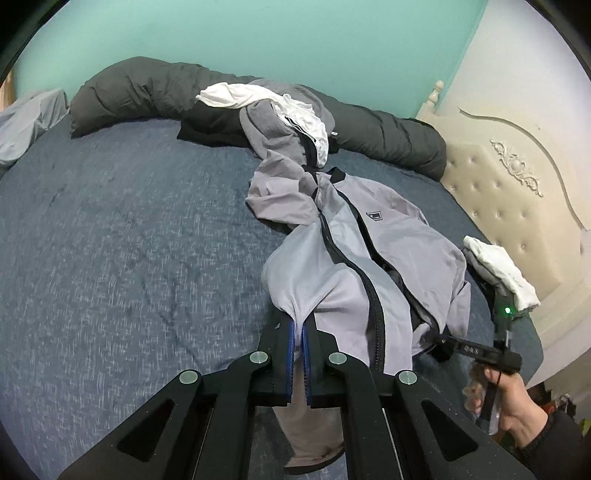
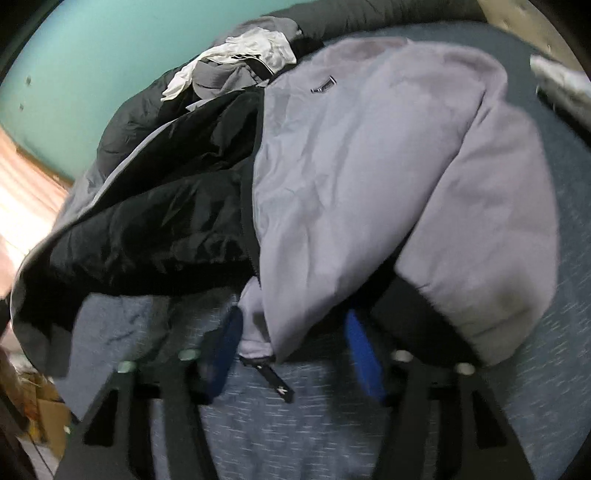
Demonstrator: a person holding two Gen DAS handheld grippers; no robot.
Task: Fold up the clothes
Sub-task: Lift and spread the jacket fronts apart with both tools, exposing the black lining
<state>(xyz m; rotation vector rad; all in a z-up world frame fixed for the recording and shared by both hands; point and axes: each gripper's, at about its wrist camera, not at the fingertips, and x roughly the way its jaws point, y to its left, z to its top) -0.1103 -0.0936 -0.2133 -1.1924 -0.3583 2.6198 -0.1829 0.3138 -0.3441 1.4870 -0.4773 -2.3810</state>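
1. The jacket (image 1: 354, 266) is showing pale grey, with a black zip and lining.
2. The bedspread (image 1: 129, 240) is looking blue, flecked white.
3. The wall (image 1: 258, 37) is glowing teal.
4. The headboard (image 1: 517, 177) is showing cream.
5. The pads (image 1: 306, 354) are showing blue.

A teal wall (image 1: 277, 33) runs behind the bed (image 1: 122, 229), which is covered in a speckled dark-blue sheet. A long dark grey bolster (image 1: 147, 92) lies along its far edge. A cream tufted headboard (image 1: 509, 192) with carved scrollwork stands on the right.
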